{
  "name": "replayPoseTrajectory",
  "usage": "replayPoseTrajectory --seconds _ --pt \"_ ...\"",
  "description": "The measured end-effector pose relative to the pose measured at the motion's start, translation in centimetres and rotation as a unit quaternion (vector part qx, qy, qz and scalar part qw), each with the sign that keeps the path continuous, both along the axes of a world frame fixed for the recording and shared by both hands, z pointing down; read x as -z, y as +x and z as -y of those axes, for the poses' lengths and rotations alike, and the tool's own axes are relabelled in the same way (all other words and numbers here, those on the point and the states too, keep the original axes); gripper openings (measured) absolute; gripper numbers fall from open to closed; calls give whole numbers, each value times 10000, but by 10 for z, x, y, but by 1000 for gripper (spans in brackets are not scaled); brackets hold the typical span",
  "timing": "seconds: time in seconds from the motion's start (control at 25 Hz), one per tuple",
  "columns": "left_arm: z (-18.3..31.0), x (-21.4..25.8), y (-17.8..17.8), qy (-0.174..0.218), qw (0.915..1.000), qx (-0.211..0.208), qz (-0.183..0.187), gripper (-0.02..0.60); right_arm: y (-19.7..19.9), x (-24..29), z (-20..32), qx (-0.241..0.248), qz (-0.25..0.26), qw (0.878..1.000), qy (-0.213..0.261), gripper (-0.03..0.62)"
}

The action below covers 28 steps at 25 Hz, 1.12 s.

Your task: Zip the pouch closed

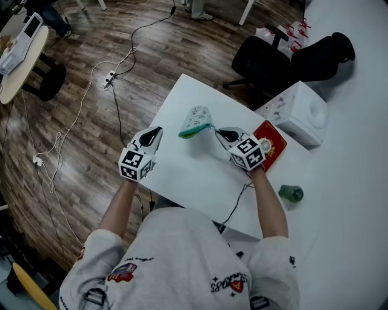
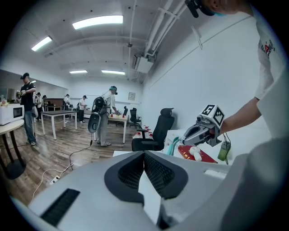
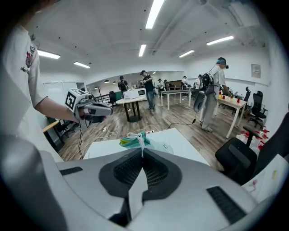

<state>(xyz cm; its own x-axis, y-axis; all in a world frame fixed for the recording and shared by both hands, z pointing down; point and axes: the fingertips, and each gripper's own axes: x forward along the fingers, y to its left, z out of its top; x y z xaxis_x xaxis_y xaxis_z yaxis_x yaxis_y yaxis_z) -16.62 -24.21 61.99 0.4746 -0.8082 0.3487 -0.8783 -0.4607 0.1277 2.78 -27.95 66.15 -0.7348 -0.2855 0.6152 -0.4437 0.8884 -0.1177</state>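
Pouch (image 1: 195, 120) zip edge runs left from R tongs (image 1: 217, 131) (clamped on pull (image 3: 138, 140)); L tongs (image 1: 158, 130) closed, empty.

I see even, cool light from ceiling strips (image 3: 156, 11) at twelve o'clock; soft shadows, sharp centres, both gripper views bending and darkening round their rims.

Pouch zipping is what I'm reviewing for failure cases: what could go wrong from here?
1. The right tool pinches the pouch only by its thin white pull, and the pouch seems to hang from it over the table; it could slip out and drop.
2. The left tool is shut, empty and apart from the pouch, so nothing braces the body; a tug would likely drag the whole pouch instead of closing the zip.
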Motion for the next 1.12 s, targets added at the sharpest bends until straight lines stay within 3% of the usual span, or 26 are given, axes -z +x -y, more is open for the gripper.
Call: replayPoseTrajectory --seconds 0.6,1.12 --pt "0 25 13 225 9995 -179 95 6 17 54 -2 -562 273 9978 226 6" --pt "3 68 54 616 9947 -829 27 6 40 112 -28 -550 288 9962 617 6"
